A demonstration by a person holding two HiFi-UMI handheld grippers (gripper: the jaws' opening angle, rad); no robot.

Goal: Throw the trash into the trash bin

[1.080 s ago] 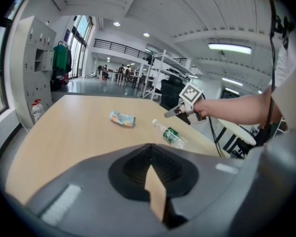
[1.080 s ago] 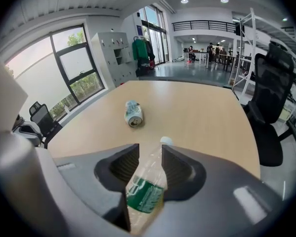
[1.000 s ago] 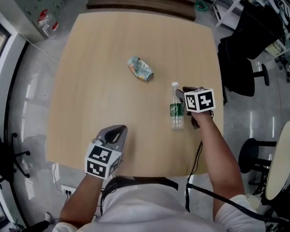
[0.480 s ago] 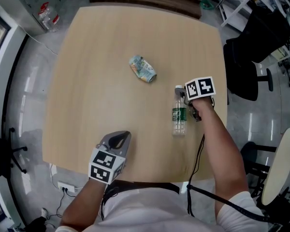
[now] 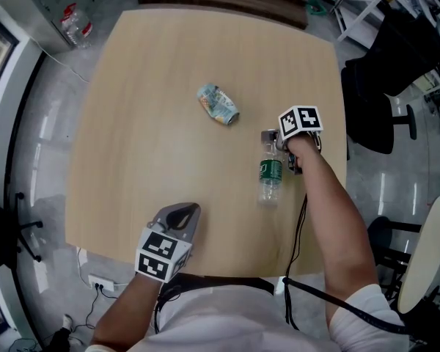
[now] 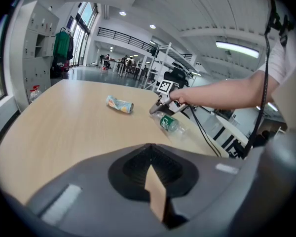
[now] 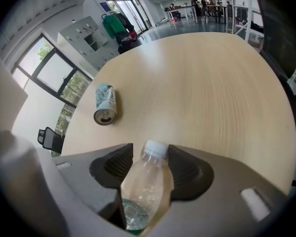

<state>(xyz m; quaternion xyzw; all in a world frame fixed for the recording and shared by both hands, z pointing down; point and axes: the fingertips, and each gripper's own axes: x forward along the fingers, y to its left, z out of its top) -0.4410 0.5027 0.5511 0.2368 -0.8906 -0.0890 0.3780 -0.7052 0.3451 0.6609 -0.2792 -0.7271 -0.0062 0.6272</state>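
Two pieces of trash are lying on the table [image 5: 147, 123]: a clear plastic bottle [image 5: 270, 173] on its side near the right edge, with its white cap pointing away from the person, and a crushed can [image 5: 218, 104] apart from it toward the middle. No bin is showing in any view. The right gripper [image 5: 271, 138] is pointing steeply down over the cap end. Its jaws have just been opening and are now standing wide, with the neck and shoulder of the bottle between them, and the pads are not yet pressing on it. The left gripper [image 5: 182, 215] is hanging at the near edge of the table, well away from both items, with its jaws together and nothing in them. The bottle is looking empty, though the glare is making it hard to rule out a little water, so it is probably going to handle as very light. Its thin walls are likely to dent under a hard squeeze, and its smooth, round body is prone to rolling on the wood. The tapering shoulder is a risky place to hold, since closing jaws may be pushing the bottle out backwards. The stiff neck just under the cap, or the straight body by the green label, is offering a surer hold.
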